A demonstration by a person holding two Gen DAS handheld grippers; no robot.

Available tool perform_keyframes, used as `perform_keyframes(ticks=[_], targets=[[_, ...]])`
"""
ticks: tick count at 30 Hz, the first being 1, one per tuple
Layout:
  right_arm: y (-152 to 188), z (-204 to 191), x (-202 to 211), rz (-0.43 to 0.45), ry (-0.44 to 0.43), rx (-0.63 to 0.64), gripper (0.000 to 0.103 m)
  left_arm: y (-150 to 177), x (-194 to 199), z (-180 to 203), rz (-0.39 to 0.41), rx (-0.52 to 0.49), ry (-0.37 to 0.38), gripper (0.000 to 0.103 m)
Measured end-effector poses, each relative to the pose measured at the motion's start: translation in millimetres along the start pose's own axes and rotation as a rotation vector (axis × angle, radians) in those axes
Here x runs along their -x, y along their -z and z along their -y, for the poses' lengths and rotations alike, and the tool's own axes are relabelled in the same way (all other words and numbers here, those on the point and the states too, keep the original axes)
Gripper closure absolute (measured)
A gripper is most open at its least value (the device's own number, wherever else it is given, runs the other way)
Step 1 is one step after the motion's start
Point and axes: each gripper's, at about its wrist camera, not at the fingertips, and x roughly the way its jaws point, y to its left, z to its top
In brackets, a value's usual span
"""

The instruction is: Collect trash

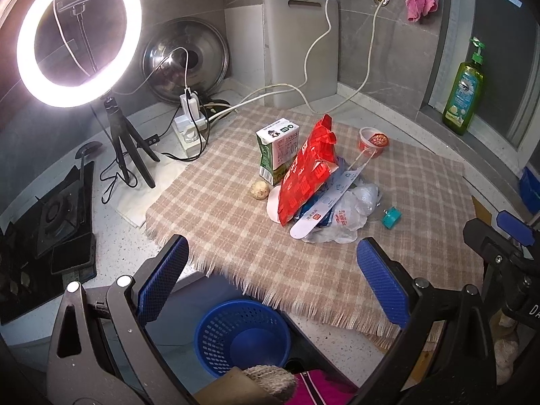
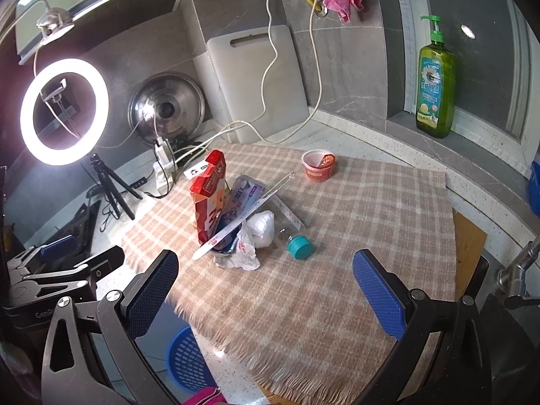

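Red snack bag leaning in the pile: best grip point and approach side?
Probably the torn top edge of the red snack bag. It stands tilted, top clear above the pile, while its base is wedged among wrappers. Bring the open right tongs down from above, straddling the thin edge.

grey tiled wall | speckled counter | lit ring light

Speckled counter carries a plaid cloth under trash.
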Motion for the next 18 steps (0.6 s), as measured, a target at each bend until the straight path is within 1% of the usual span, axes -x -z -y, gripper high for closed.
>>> perform_keyframes(ticks=[7, 8, 13, 14, 18], targets=[[-1.5, -2.0, 1.5, 0.003, -0.010, -0.005, 0.001, 5.0, 3.4, -9.1, 0.001, 0.008, -0.005, 0.001], [-0.8, -3.3, 2.1, 0.006, -0.012, -0.003, 0.001, 0.3, 2.1, -6.2, -0.002, 0.002, -0.009, 0.001], [0.8, -7.2, 1.4, 0.012, -0.022, 0.007, 0.001, 5.3, 3.7, -8.8, -0.004, 0.003, -0.010, 0.001], [0.4, -8.1, 1.2, 0.015, -0.022, 0.009, 0.001, 0.1, 2.1, -7.2, -0.007, 0.003, -0.008, 0.001], [0.3, -7.6, 3.0, 0.022, -0.025, 0.013, 0.001, 2.2, 4.1, -7.0, -0.008, -0.008, -0.007, 0.001]])
